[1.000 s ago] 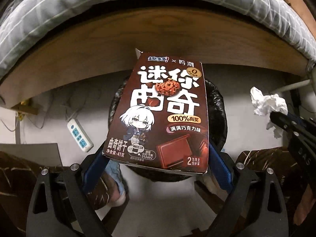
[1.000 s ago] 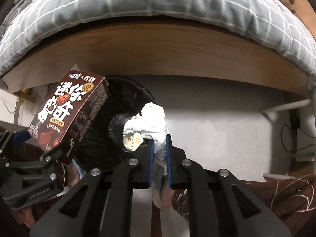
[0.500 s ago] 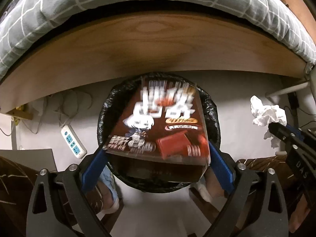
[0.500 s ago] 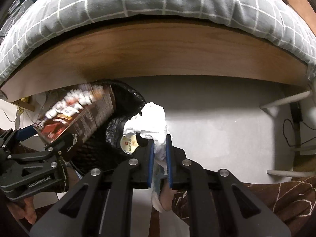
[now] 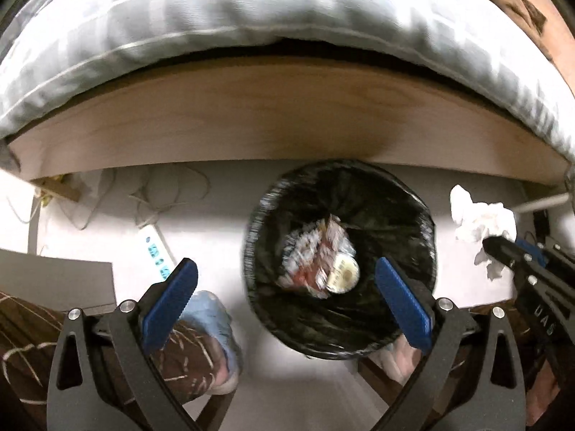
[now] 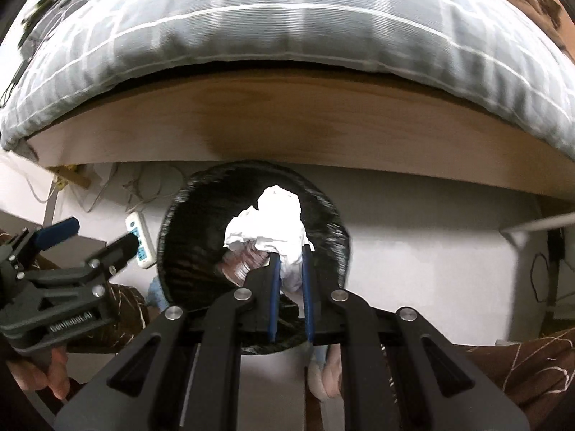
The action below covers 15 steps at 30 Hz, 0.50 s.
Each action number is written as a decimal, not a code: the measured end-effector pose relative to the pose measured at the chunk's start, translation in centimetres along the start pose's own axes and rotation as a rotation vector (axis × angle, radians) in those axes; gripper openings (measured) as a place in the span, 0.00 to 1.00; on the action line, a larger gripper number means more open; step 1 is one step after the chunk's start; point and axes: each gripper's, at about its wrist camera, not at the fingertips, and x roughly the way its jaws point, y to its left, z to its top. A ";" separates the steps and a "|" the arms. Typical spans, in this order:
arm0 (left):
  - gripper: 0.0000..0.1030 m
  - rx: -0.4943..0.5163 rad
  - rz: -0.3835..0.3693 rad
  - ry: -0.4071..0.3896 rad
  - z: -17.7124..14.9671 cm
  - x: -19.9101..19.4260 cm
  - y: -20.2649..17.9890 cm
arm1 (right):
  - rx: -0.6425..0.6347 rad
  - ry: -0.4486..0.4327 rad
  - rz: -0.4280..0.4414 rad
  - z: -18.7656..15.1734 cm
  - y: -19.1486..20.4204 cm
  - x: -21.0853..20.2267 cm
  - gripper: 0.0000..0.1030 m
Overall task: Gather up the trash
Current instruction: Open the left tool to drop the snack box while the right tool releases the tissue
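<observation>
Left wrist view: your left tongs stand wide apart with nothing between the blue pads; the bin sits just ahead, between the two fingers, lined with a crinkled black bag.
Box: a blurred brown and red carton lies down inside the bin beside a small round pale lid; that piece looks delivered.
Off to the right: the crumpled tissue shows white and creased, pinched in the tip of your right tongs, near the bin's rim but outside it.
Right wrist view: your right tongs are clenched on the tissue; the soft wad bulges out beyond the pads, directly over the bin mouth.
Left tongs, seen here: they hang to the left, gaping, clear of the rim.
Progress: carton in, tissue not yet; judging by this, you only need to let go above the opening.
Beyond: smooth wooden bed board, grey checked quilt, a white power strip on the pale floor.
</observation>
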 end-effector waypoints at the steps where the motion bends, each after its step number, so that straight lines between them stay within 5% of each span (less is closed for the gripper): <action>1: 0.94 -0.010 0.008 -0.008 0.0 -0.1 0.7 | -0.016 0.006 0.004 0.2 0.9 0.1 0.10; 8: 0.94 -0.052 0.069 -0.026 -0.5 -0.8 4.2 | -0.087 0.052 0.016 0.8 4.9 1.5 0.14; 12: 0.94 -0.083 0.075 -0.021 -0.8 -0.8 5.8 | -0.107 0.050 0.019 1.1 6.5 1.7 0.39; 15: 0.94 -0.096 0.078 -0.015 -1.0 -0.6 6.7 | -0.117 0.043 0.014 1.3 7.3 1.7 0.49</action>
